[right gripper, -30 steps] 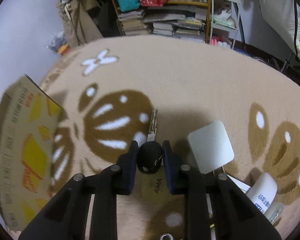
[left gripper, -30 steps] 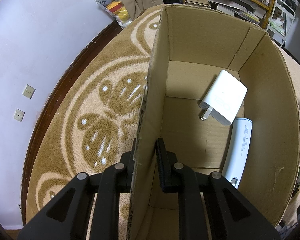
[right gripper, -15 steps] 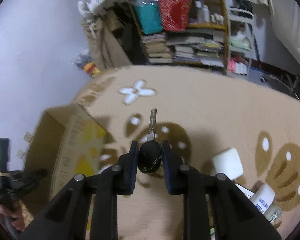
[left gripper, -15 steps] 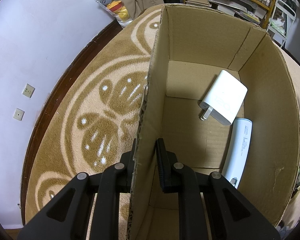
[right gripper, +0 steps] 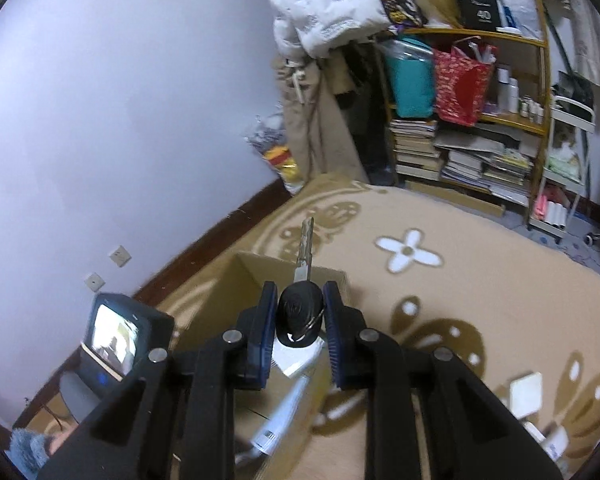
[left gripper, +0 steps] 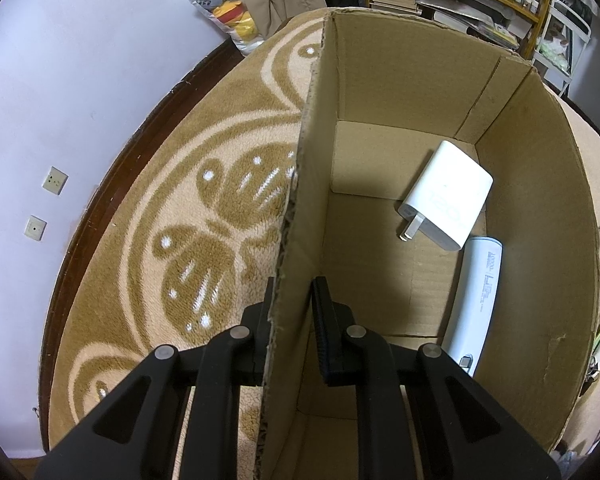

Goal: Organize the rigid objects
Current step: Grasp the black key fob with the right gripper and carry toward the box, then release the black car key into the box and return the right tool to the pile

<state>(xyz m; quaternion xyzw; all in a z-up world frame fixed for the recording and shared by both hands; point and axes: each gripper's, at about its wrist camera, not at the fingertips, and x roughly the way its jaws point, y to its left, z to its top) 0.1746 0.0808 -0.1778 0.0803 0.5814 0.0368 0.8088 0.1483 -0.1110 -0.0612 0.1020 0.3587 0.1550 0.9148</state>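
Observation:
My left gripper (left gripper: pixel 294 300) is shut on the left wall of an open cardboard box (left gripper: pixel 316 184), one finger outside, one inside. On the box floor lie a white charger (left gripper: pixel 446 204) and a white power bank (left gripper: pixel 476 300). In the right wrist view my right gripper (right gripper: pixel 300 312) is shut on the black head of a key (right gripper: pixel 300 310), its metal blade pointing away. It hangs in the air above the cardboard box (right gripper: pixel 252 276), where the white charger (right gripper: pixel 298 356) and power bank (right gripper: pixel 284 420) show below the fingers.
The box stands on a tan patterned rug (right gripper: pixel 480 264) near a lilac wall (left gripper: pixel 80 80). Small white objects (right gripper: pixel 526 394) lie on the rug at the right. A cluttered bookshelf (right gripper: pixel 468 120) and hanging coats stand at the back. The left gripper's screen (right gripper: pixel 114 336) shows at lower left.
My right gripper has risen off the rug with the key and swung left, now over the box. The left gripper has held still on the box wall.

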